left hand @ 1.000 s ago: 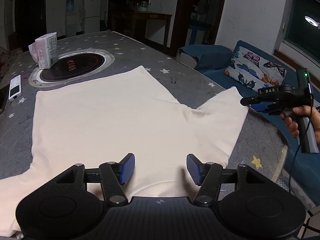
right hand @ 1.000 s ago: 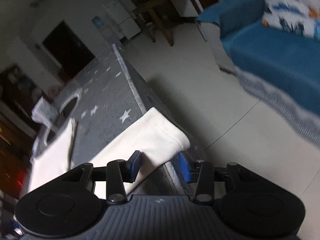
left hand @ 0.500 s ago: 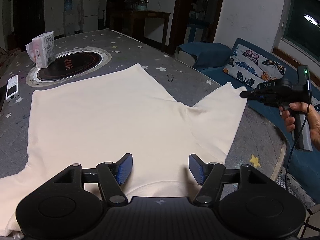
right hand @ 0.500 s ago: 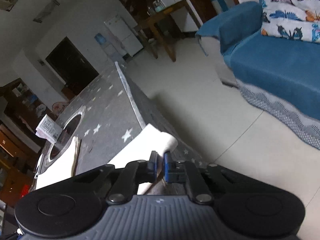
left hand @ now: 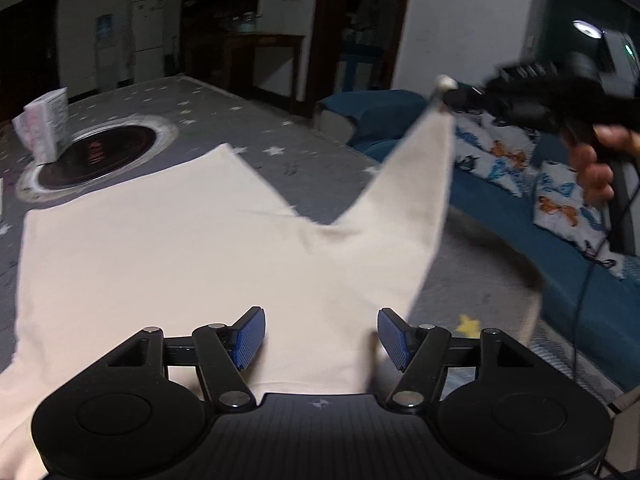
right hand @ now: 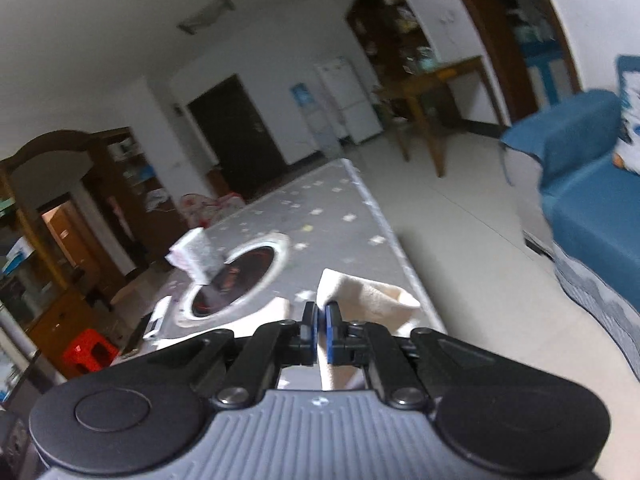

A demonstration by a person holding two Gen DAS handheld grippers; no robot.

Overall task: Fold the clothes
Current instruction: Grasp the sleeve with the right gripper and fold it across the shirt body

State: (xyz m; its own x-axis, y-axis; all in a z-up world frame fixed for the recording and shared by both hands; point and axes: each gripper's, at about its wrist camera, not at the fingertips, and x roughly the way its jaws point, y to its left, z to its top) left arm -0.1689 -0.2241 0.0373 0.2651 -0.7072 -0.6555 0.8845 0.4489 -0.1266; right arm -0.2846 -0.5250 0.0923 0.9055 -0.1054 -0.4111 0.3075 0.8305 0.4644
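A cream T-shirt (left hand: 168, 256) lies spread on the grey star-patterned table (left hand: 248, 120). Its right sleeve (left hand: 416, 184) is pulled up off the table into a peak. My right gripper (left hand: 442, 92) is shut on the sleeve's end, with a hand around its handle. In the right wrist view the blue pads of the right gripper (right hand: 320, 332) pinch the cream sleeve (right hand: 360, 296). My left gripper (left hand: 320, 336) hovers open over the shirt's near edge, close to the collar, with only flat cloth below its fingers.
A round black hotplate (left hand: 96, 152) is set in the table beyond the shirt, with a white tissue pack (left hand: 44, 128) at its edge. A blue sofa (left hand: 560, 240) with butterfly cushions runs along the right. The table's right edge (left hand: 528, 280) is near the lifted sleeve.
The right gripper closed on the sleeve's end and lifted it well above the table. The left gripper shifted slightly over the shirt and stayed open.
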